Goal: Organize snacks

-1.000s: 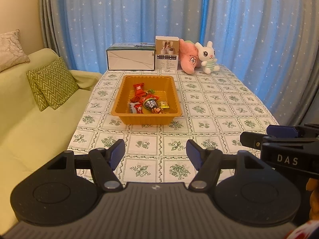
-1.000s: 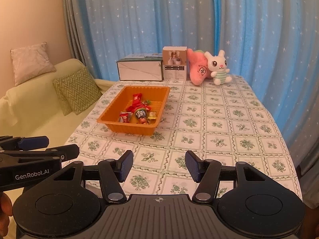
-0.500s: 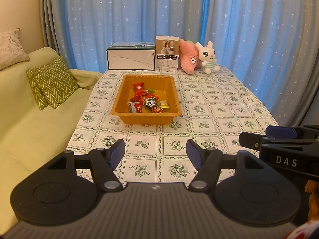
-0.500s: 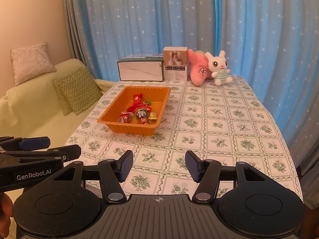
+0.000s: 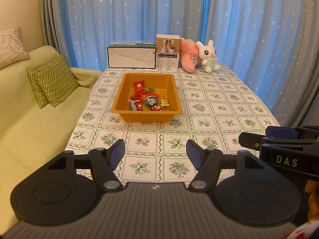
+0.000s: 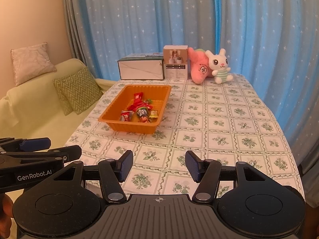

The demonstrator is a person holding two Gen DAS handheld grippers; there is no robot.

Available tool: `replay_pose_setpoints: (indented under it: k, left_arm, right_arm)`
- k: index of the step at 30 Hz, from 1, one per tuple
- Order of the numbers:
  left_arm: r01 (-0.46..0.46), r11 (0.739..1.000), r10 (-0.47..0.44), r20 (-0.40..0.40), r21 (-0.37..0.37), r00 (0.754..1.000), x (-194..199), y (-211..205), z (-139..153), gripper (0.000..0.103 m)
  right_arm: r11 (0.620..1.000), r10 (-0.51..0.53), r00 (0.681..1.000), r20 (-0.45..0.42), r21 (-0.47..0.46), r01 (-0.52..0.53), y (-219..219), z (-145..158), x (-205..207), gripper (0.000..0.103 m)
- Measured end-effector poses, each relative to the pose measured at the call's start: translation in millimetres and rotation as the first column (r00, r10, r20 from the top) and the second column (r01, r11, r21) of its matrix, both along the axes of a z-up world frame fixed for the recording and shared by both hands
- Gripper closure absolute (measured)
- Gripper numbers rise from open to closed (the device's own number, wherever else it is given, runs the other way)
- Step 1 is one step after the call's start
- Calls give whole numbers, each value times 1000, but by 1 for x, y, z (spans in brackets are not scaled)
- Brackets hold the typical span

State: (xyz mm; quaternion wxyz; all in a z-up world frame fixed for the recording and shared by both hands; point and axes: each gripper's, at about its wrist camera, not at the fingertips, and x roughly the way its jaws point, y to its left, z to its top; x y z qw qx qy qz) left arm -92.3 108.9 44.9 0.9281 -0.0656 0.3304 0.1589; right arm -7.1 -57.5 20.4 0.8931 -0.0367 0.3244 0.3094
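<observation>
Lettering "DAS" marks the right tool (image 6: 159, 166), "GenRobot.AI" the left tool (image 5: 155, 155). Both hover side by side over the desk (image 5: 219, 107) near edge, tilted downward, jaws wide and empty. Snacks (image 5: 146, 100) lie in the orange tray (image 5: 147, 116) far-left; bare cloth stretches right.

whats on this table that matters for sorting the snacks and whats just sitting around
For the job:
- orange tray
- wrapped snacks lying in it

Just lying about:
- white box
- small carton
- pink plush
- white bunny plush
- green cushion on the sofa
</observation>
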Motion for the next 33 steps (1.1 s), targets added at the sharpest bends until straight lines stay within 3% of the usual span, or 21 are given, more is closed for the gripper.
replay_pose_setpoints:
  k: [33]
  left_arm:
    - [4, 1000, -4, 3, -15, 1000, -2, -1, -7, 38]
  right_arm:
    - [1000, -1, 1000, -4, 1, 1, 0, -7, -5, 45]
